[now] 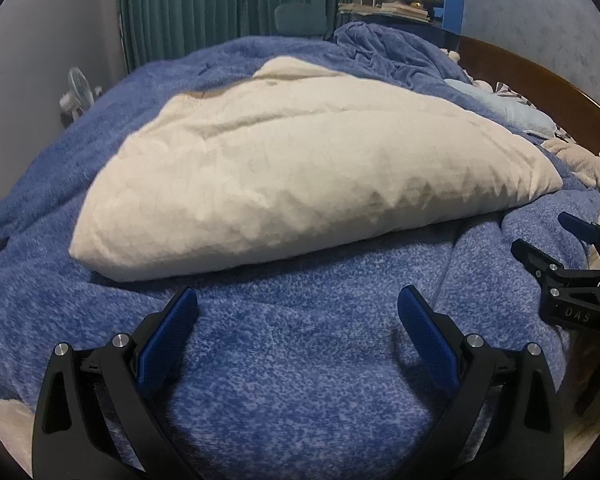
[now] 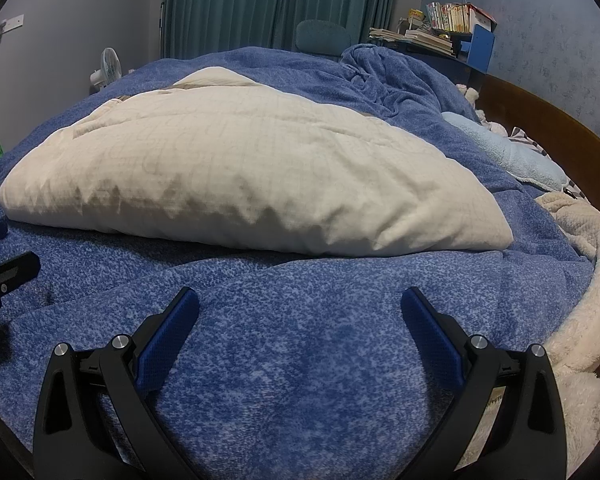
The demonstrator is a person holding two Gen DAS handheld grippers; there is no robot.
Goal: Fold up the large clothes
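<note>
A large cream quilted garment (image 1: 300, 172) lies folded in a long wedge on the blue fleece blanket (image 1: 300, 360) of the bed; it also shows in the right wrist view (image 2: 252, 184). My left gripper (image 1: 298, 300) is open and empty, just above the blanket, a short way in front of the garment's near edge. My right gripper (image 2: 300, 300) is open and empty too, over the blanket (image 2: 300, 360) in front of the garment. The right gripper shows at the right edge of the left wrist view (image 1: 572, 272).
A cream fluffy blanket (image 2: 580, 280) lies at the right edge of the bed. A light blue pillow (image 2: 500, 144) and bunched blue blanket (image 2: 388, 76) lie behind. A wooden headboard (image 2: 548, 120), bookshelf (image 2: 452, 28), chair (image 2: 320, 36), fan (image 2: 108, 64) and green curtain (image 2: 280, 4) stand beyond.
</note>
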